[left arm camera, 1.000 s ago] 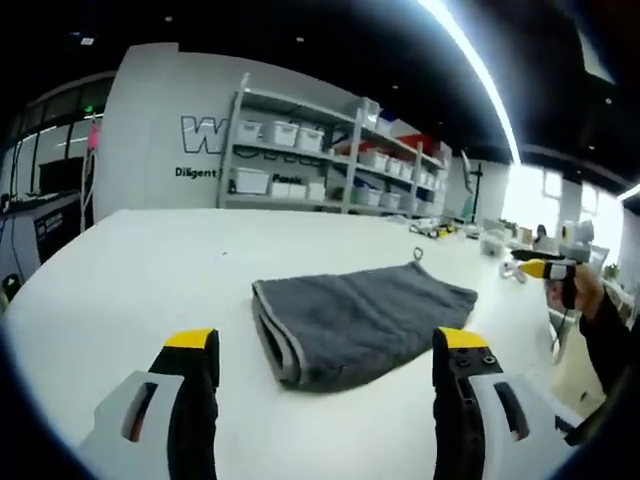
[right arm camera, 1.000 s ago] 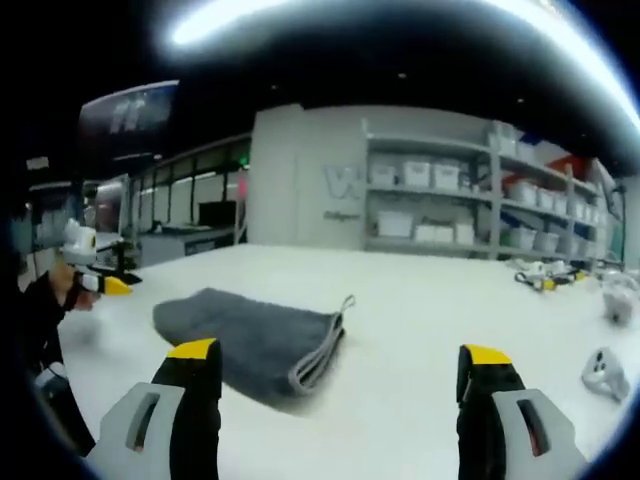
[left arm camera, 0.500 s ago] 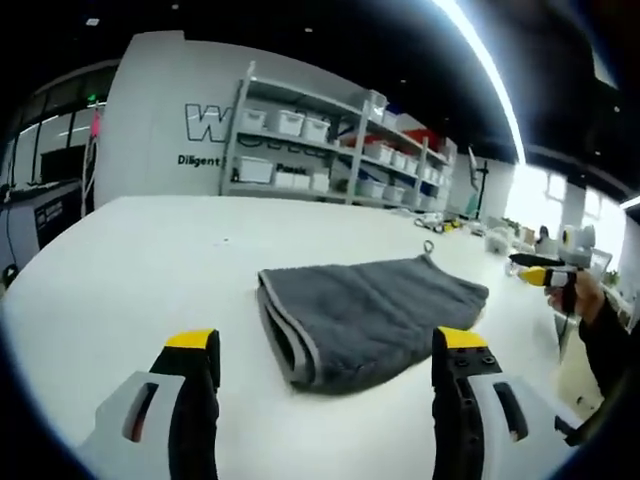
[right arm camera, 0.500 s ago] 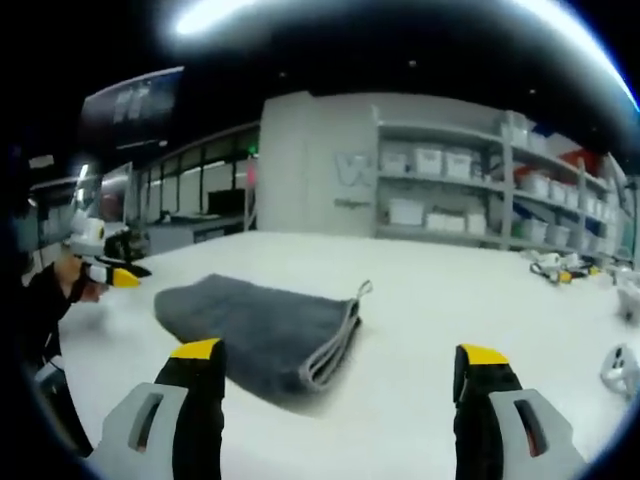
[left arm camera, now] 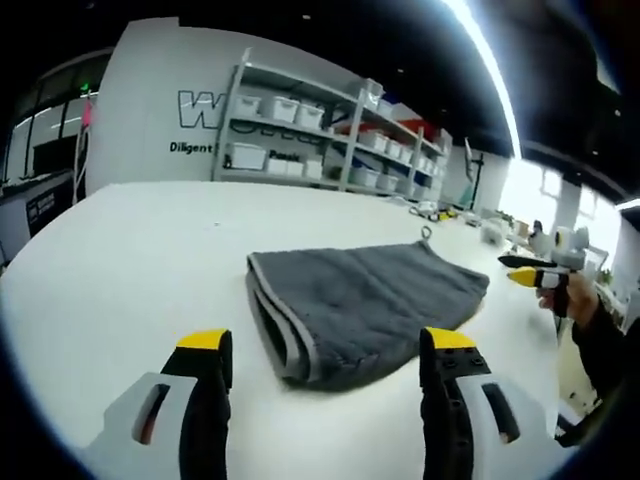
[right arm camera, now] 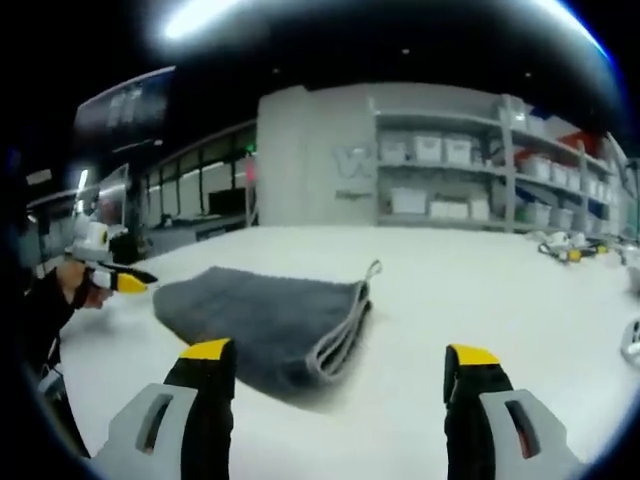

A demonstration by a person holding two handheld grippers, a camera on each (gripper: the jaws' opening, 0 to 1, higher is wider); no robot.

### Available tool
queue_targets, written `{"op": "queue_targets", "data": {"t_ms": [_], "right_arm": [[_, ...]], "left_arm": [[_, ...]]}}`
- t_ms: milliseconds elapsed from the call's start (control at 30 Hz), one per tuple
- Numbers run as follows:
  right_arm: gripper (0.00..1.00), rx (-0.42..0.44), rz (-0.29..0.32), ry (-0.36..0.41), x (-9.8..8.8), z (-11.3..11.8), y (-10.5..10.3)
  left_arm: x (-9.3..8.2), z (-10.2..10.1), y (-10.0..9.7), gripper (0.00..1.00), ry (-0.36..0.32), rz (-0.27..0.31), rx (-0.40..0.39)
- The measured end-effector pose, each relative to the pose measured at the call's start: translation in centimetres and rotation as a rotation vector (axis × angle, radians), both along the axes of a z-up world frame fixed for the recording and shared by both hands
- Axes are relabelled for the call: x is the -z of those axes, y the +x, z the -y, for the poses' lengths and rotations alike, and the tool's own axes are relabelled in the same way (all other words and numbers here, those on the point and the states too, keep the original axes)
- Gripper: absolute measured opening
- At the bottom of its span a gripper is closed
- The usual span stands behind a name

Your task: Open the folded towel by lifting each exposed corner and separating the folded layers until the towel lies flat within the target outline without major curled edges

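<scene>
A dark grey towel [left arm camera: 365,300] lies folded on the white table [left arm camera: 130,260], its layered light-edged fold facing me and a small hanging loop [left arm camera: 424,233] at its far end. My left gripper [left arm camera: 322,355] is open just short of that near edge, nothing between its jaws. In the right gripper view the same towel [right arm camera: 265,318] sits left of centre with its stacked edges [right arm camera: 345,330] turned toward the middle. My right gripper [right arm camera: 340,365] is open in front of it, holding nothing. The other gripper [left arm camera: 540,275] shows at the right edge in a person's hand.
Shelving with white bins [left arm camera: 300,145] lines the back wall. Small items [left arm camera: 440,212] lie on the far right part of the table. A pale object [right arm camera: 632,340] rests at the right edge of the right gripper view. The other gripper [right arm camera: 110,278] shows at the left.
Both cameras have come closer to the towel, which looks larger now. The towel itself lies as before, and both grippers have stayed open.
</scene>
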State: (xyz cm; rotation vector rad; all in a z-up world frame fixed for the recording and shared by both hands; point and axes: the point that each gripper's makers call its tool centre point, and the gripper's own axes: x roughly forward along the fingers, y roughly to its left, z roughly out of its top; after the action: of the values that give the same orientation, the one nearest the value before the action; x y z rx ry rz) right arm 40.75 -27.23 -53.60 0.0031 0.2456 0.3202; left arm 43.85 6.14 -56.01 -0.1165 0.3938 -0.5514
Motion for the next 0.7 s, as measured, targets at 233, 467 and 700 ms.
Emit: {"op": "queue_targets", "data": {"t_ms": [233, 467, 700], "right_arm": [[0.77, -0.019, -0.014, 0.017, 0.3, -0.8, -0.1], [0.74, -0.046, -0.029, 0.026, 0.7, -2.0, 0.4], [0.67, -0.076, -0.059, 0.084, 1.1, -2.8, 0.5]], "left_arm": [[0.8, 0.2, 0.1, 0.60, -0.009, -0.030, 0.010], [1.3, 0.5, 0.1, 0.50, -0.015, -0.045, 0.028], [1.4, 0.6, 0.0, 0.44, -0.041, -0.068, 0.033]]}}
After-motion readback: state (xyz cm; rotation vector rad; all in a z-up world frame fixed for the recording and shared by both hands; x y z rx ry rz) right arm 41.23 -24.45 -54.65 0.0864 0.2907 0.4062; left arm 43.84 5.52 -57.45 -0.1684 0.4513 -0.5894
